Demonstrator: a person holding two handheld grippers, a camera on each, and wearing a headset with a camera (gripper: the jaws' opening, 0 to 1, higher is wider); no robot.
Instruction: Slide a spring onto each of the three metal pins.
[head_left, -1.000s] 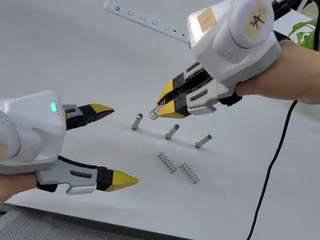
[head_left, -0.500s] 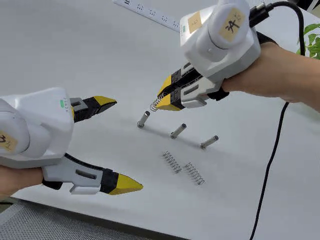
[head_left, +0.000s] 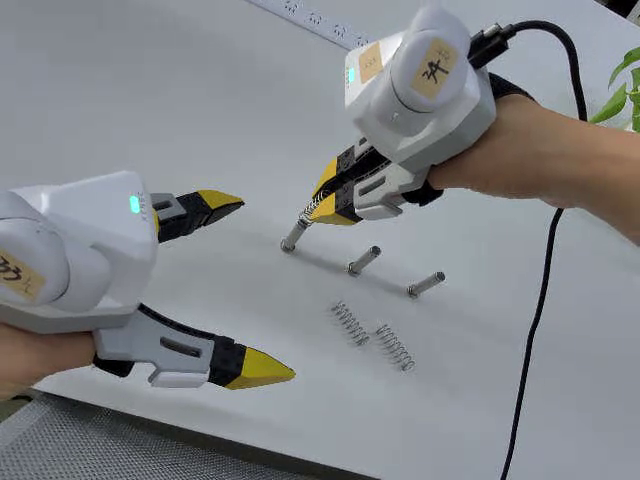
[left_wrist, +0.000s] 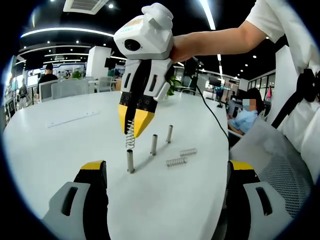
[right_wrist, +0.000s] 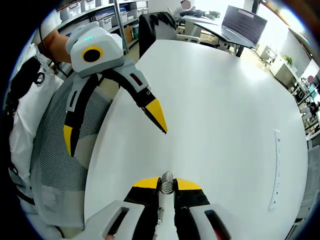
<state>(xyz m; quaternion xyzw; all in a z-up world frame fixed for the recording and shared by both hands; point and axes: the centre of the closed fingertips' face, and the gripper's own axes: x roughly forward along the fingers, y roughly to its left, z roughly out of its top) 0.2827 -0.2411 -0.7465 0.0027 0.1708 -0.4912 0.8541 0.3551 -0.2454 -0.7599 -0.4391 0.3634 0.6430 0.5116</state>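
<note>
Right gripper (head_left: 322, 212): clamped on a spring (head_left: 311, 208), its free end just above the leftmost pin (head_left: 294, 235).
Left gripper (head_left: 268, 290): jaws spread wide, holding nothing, near the front edge of the tabletop (head_left: 120, 80).
Other pins (head_left: 362, 260) (head_left: 427, 284): bare, in a row (upright in the left gripper view).
Loose springs (head_left: 349, 323) (head_left: 394, 346): lying just in front of the pins.
Open room: bare tabletop left of the pins; black cable (head_left: 545, 290) at right.

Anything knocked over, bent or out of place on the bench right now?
Nothing stands out. All three pins stand upright, two springs lie flat beside them, and the right gripper holds the third spring above the end pin.
</note>
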